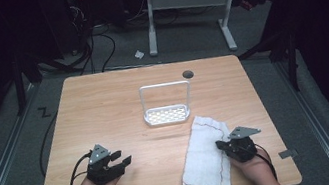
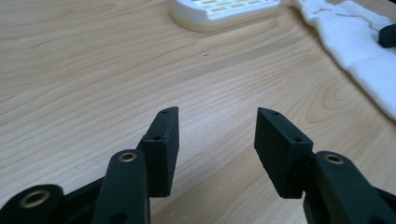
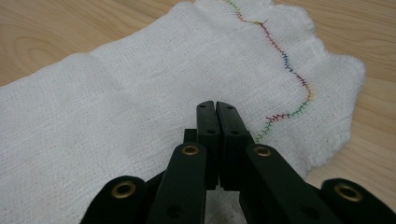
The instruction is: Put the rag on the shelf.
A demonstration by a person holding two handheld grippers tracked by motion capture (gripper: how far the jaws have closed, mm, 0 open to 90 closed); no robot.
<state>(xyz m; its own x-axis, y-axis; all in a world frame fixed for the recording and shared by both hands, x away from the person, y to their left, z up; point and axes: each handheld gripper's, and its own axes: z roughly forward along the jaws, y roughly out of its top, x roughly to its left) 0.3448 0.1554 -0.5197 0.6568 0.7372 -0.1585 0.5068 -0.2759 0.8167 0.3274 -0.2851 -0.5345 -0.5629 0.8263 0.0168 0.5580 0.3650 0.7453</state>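
A white cloth with a coloured stitched line lies crumpled on the wooden table, front right. My right gripper rests at the cloth's right edge, its jaws shut flush with nothing between them. In the right gripper view the shut tips sit just over the cloth beside the stitching. My left gripper is open above bare wood at the front left. In the left gripper view its jaws stand wide apart, with the cloth off to the right.
A small white slotted rack with a tall wire handle stands mid-table behind the cloth, its base also in the left gripper view. A round cable hole sits near the far edge. Another desk's legs and cables stand beyond.
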